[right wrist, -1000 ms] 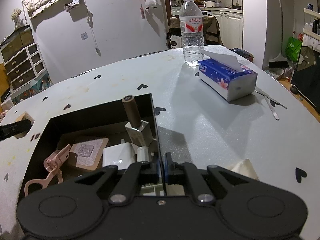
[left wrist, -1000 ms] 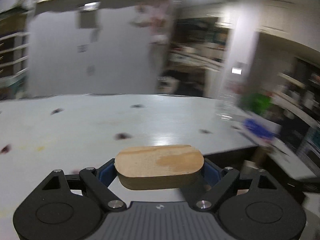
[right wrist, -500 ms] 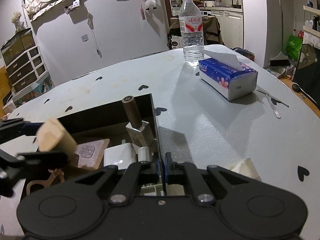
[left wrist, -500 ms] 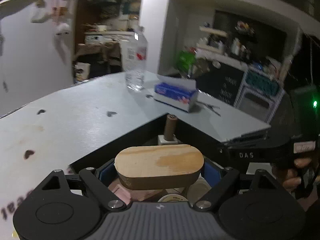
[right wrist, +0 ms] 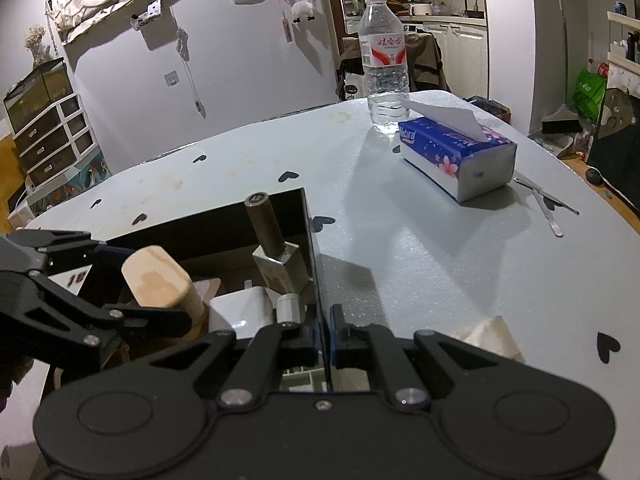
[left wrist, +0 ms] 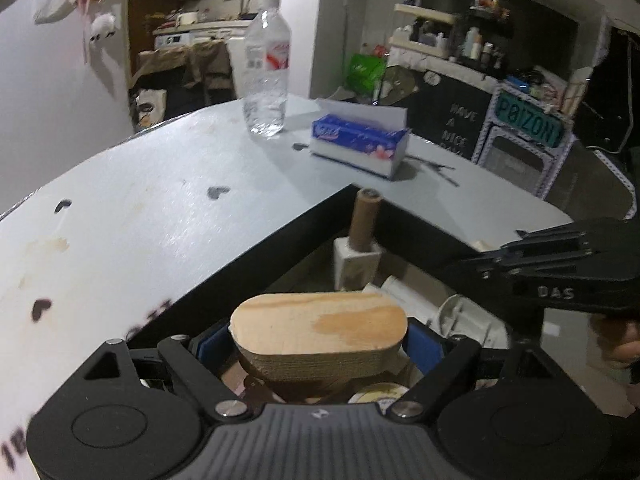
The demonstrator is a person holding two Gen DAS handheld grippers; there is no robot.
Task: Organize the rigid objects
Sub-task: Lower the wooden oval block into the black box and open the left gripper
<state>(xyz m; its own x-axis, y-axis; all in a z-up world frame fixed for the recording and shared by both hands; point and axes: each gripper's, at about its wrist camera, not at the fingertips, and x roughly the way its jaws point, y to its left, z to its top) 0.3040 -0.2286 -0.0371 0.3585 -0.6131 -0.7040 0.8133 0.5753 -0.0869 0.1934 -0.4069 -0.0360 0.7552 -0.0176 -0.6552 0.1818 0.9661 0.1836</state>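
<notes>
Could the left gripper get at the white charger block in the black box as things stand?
Probably not yet: the left gripper has the wooden block between its opening fingers, hovering above the black box. The charger block lies uncovered.

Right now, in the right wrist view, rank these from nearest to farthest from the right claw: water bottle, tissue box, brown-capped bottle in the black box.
1. Brown-capped bottle, just ahead, slightly left, inside the black box.
2. Tissue box, farther out, to the right.
3. Water bottle, farthest, behind the tissue box.

left gripper [left wrist: 319, 346] opening, right gripper [right wrist: 325, 334] clamped
</notes>
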